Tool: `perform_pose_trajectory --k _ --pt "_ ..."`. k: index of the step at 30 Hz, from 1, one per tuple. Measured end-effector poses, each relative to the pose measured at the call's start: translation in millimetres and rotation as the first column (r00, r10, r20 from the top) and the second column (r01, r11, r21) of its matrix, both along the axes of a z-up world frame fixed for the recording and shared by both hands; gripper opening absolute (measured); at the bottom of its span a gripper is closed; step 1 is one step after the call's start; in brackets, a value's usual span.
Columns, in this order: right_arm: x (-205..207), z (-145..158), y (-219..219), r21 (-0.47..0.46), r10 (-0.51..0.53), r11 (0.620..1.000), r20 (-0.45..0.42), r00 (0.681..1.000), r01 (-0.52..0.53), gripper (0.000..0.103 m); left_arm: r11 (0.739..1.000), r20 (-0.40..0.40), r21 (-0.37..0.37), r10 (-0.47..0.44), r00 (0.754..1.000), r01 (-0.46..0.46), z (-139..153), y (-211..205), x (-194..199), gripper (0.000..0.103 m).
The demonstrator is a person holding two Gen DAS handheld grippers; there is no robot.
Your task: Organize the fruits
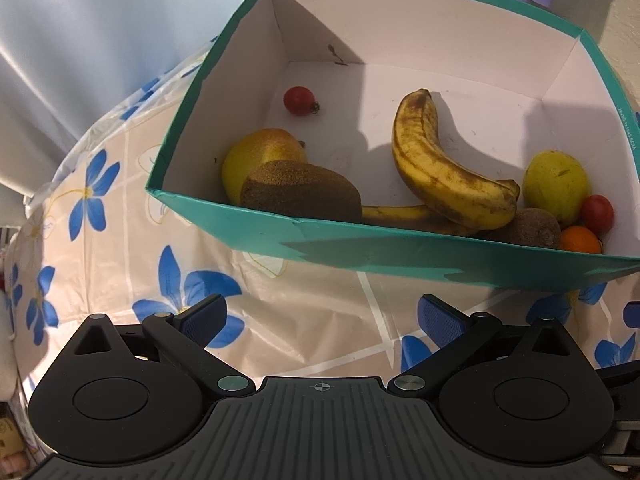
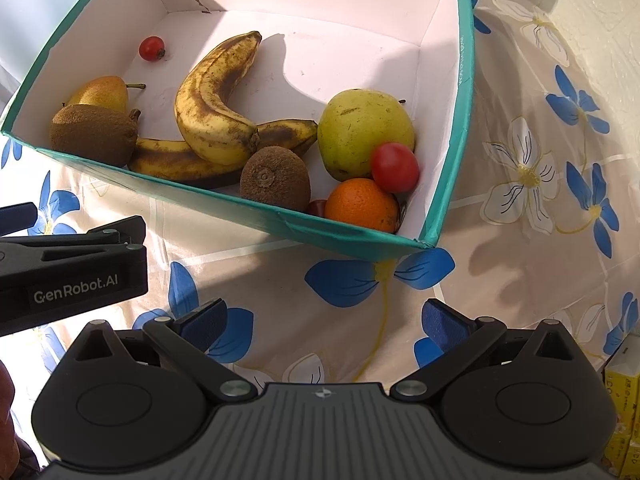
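Observation:
A teal cardboard box (image 1: 360, 248) (image 2: 352, 236) with a white inside stands on the flowered tablecloth and holds all the fruit. Inside lie two spotted bananas (image 1: 432, 168) (image 2: 208, 112), two kiwis (image 1: 300, 194) (image 2: 276, 178), a yellow pear (image 1: 256, 156) (image 2: 100, 92), a green pear (image 1: 556, 184) (image 2: 364, 132), an orange (image 1: 580, 240) (image 2: 360, 204) and small red tomatoes (image 1: 298, 100) (image 2: 394, 166). My left gripper (image 1: 322, 320) hangs open in front of the box's near wall, nothing between its blue pads. My right gripper (image 2: 322, 322) is open too, near the box's right corner.
The left gripper's black body (image 2: 72, 276) reaches in from the left of the right wrist view. A pale curtain (image 1: 80, 40) hangs behind the table's left edge. A yellow carton (image 2: 622, 404) sits at the lower right. Bare tablecloth (image 2: 540, 160) lies right of the box.

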State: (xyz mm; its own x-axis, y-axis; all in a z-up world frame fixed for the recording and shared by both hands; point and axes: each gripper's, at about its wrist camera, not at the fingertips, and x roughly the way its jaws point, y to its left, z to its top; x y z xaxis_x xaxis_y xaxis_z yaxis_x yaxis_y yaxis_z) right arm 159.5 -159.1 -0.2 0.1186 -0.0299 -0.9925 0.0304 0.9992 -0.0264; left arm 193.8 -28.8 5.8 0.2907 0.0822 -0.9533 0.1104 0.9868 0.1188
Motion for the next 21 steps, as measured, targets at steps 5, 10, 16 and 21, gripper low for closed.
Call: perform_pose_trajectory --k 5,10,16,21 --pt "-0.3 0.3 -1.2 0.003 -0.004 1.000 0.004 1.000 0.004 0.103 1.000 0.022 -0.017 -0.006 1.000 0.006 2.4 -1.3 -0.7 0.103" --pt "-0.3 0.6 -1.6 0.004 -0.003 1.000 0.006 1.000 0.003 0.103 1.000 0.013 -0.018 -0.001 1.000 0.001 0.9 -1.3 -0.2 0.103" --pt "0.5 0.1 -2.3 0.004 0.000 1.000 0.007 1.000 0.000 0.103 1.000 0.017 -0.009 0.002 1.000 -0.002 -0.4 -2.6 0.5 0.103" --pt "1.7 -1.0 -1.3 0.001 0.006 1.000 0.008 1.000 -0.006 0.103 1.000 0.012 -0.012 0.000 1.000 0.000 -0.4 -2.4 1.1 0.103"
